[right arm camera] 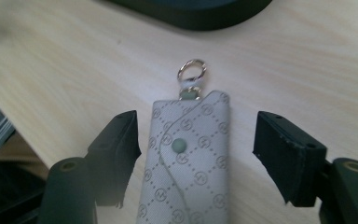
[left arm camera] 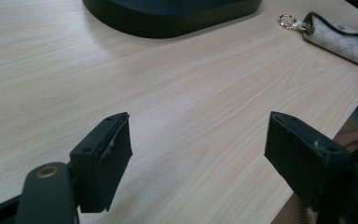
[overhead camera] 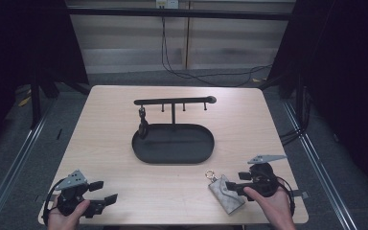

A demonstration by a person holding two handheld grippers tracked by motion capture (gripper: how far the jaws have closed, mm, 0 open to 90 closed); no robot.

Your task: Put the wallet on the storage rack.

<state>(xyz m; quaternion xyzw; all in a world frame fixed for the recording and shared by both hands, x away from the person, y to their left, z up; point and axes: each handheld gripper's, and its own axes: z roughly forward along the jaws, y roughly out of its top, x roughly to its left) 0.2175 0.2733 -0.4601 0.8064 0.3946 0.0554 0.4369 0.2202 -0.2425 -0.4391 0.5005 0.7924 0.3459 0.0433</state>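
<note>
The right gripper (right arm camera: 196, 154) is straddling a grey monogram-patterned key pouch (right arm camera: 186, 158), jaws apart and not pressing it; the pouch's lower end is running out of frame. The left gripper (left arm camera: 198, 158) is hovering agape over the pale wooden table (left arm camera: 177, 93).

A grey key pouch (right arm camera: 186, 158) bears a repeated monogram pattern. The tray (overhead camera: 172, 143) is black, the table (overhead camera: 115, 124) pale woodgrain.

Wooden table (overhead camera: 124, 124) — grey floor (overhead camera: 359, 158)
</note>
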